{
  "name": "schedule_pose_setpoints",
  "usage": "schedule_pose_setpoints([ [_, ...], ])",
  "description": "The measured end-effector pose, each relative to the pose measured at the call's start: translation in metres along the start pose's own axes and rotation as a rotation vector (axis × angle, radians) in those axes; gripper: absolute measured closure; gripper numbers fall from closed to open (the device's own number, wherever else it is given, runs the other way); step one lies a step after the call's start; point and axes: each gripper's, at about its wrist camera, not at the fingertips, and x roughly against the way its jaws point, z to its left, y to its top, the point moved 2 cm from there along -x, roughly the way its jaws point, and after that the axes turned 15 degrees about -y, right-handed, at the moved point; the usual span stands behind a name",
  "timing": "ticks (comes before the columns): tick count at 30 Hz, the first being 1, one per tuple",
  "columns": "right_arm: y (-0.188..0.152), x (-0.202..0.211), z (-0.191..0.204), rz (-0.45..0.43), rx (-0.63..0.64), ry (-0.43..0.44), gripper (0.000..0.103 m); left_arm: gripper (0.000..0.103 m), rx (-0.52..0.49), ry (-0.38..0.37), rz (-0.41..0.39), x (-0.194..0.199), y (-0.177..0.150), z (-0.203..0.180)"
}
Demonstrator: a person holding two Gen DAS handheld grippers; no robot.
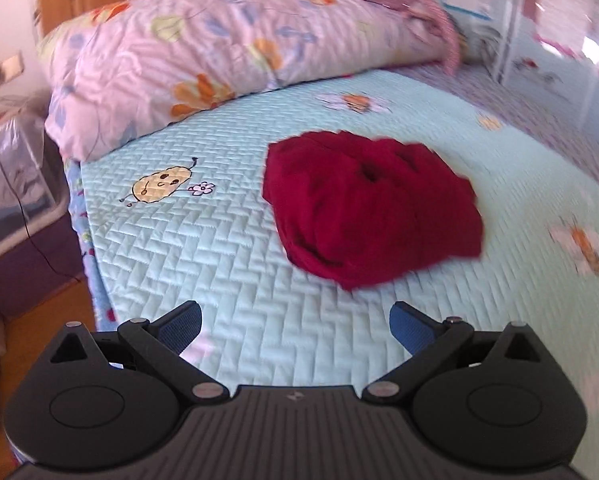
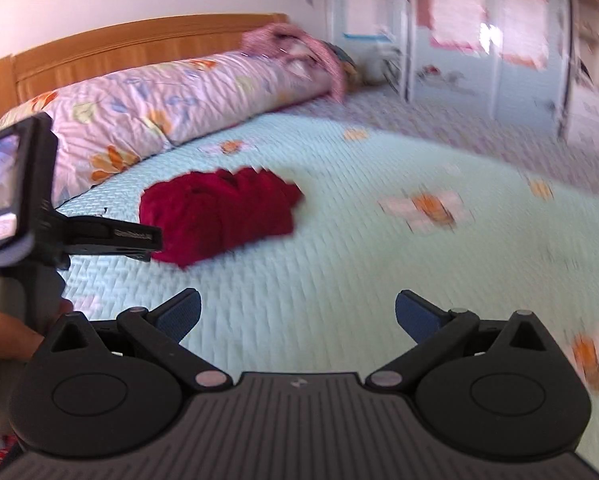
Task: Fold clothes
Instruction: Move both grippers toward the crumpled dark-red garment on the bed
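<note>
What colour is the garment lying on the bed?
Dark red garment, plain, clearest in the left wrist view.

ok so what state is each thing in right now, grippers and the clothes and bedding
left gripper: open, empty, above the bedspread, short of the garment
right gripper: open, empty, above the bedspread
red garment: bunched in a loose heap, not laid flat, touched by neither gripper
quilt: rolled up along the headboard
bedspread: spread flat over the bed

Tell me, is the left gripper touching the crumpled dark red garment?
Apart. Left wrist view: left gripper open, quilt between it and crumpled dark red garment.
</note>
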Motion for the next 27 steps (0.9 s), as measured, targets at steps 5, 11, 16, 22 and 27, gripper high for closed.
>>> schedule_pose_setpoints([
  [5,0.029,-0.048,0.042,-0.016,0.067,0.036,0.002,0.000,0.099,0.139,-0.028,-0.038,0.017,0.024],
  [11,0.037,-0.102,0.086,0.026,0.081,0.091,0.034,0.001,0.136,0.161,-0.016,-0.051,0.014,0.073],
  [16,0.042,-0.146,0.121,0.070,0.070,0.131,0.034,0.001,0.138,0.239,-0.080,-0.054,0.018,0.091],
  [22,0.049,-0.195,0.159,0.112,0.113,0.116,0.032,0.001,0.135,0.288,-0.096,-0.061,0.023,0.108],
  [27,0.037,-0.216,0.168,0.184,0.091,0.107,0.043,0.001,0.207,0.260,-0.123,-0.061,0.019,0.115],
])
